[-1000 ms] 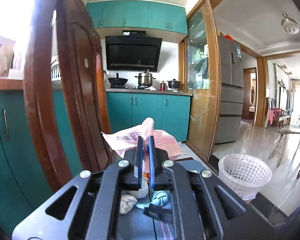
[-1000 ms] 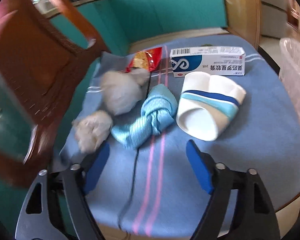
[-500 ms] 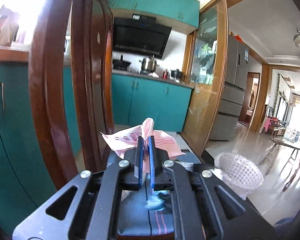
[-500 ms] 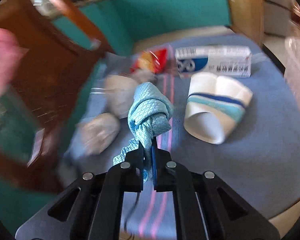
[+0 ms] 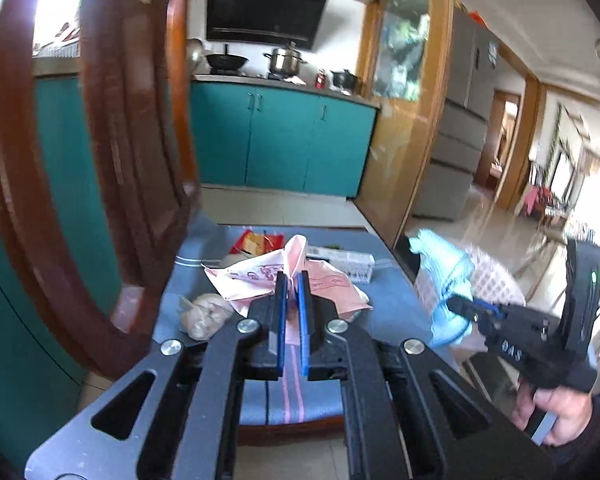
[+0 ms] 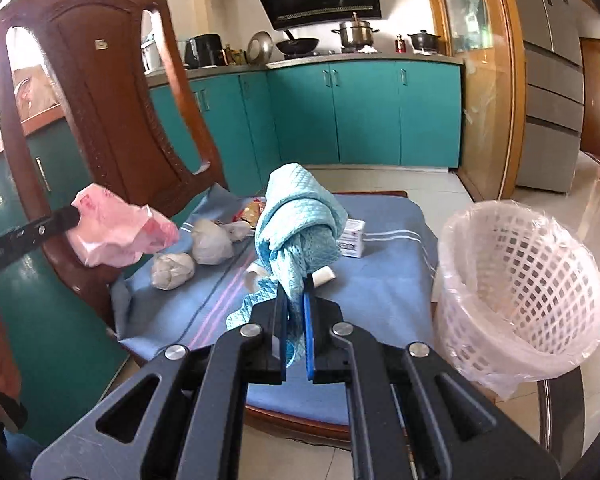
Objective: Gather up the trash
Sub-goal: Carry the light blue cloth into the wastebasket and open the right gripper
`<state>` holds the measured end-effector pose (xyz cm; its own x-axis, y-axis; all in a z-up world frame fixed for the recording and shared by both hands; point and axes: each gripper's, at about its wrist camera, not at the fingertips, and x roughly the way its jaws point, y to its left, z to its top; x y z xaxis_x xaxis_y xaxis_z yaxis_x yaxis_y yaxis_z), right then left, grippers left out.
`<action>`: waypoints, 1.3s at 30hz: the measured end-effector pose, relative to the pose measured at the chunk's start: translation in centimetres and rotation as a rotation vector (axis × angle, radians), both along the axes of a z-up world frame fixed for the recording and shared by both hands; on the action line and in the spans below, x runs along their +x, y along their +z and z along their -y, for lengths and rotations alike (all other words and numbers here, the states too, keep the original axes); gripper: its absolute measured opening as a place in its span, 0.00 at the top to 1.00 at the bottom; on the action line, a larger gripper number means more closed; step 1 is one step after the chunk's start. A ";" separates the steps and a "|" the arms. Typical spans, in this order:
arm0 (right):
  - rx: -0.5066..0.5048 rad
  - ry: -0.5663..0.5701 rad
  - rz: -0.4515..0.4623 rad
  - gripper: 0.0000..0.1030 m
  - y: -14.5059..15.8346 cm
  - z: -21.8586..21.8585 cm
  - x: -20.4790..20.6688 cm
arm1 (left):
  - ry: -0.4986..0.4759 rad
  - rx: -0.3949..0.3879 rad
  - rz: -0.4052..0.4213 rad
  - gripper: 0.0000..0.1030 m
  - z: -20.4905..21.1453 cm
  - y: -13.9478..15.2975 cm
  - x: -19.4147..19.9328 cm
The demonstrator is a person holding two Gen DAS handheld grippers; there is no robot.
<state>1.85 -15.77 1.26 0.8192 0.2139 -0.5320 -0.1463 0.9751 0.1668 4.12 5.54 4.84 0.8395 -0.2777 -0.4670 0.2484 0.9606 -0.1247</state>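
Two hand-held grippers are each clamped on a piece of trash above a wooden chair point(image 6: 112, 92). The right hand-held gripper point(image 6: 296, 300) has its blue pads pressed together on a knotted light-blue cloth point(image 6: 300, 224), which stands up from the jaws over the chair's blue striped seat cover point(image 6: 380, 276); the left wrist view shows the same cloth point(image 5: 444, 280) carried toward the white mesh wastebasket point(image 5: 496, 280). That wastebasket point(image 6: 516, 280), lined with a clear bag, stands on the floor just beside the seat's right edge. The left hand-held gripper point(image 5: 292, 284) is closed on a crumpled pink plastic bag point(image 5: 260, 276), held above the seat's left side point(image 6: 116, 232). Lying on the seat cover are two grey wads of paper point(image 6: 192, 256), a red snack wrapper point(image 5: 256, 242), a white medicine box point(image 6: 352, 238) and a white paper cup point(image 6: 324, 276), partly hidden behind the cloth. A person's hand point(image 5: 556, 412) grips the right tool's handle.
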 end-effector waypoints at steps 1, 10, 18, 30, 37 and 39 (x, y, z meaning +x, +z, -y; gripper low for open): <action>0.010 -0.004 -0.011 0.93 -0.3 0.4 0.2 | -0.008 0.012 -0.002 0.94 0.6 -0.1 0.0; 0.049 -0.011 -0.032 0.93 -0.5 1.9 0.3 | -0.046 0.074 -0.026 0.94 3.6 -1.5 0.8; 0.052 -0.001 -0.040 0.93 -0.4 1.9 0.0 | -0.041 0.082 -0.030 0.94 3.4 -2.2 0.0; 0.041 0.008 -0.053 0.93 -0.7 1.2 0.4 | -0.034 0.086 -0.027 0.94 3.2 -2.1 -0.1; 0.038 0.014 -0.056 0.93 -0.9 1.1 0.4 | -0.036 0.086 -0.028 0.94 3.2 -2.0 -0.1; 0.037 0.016 -0.057 0.93 -1.0 1.1 0.4 | -0.037 0.088 -0.029 0.94 3.2 -2.0 -0.2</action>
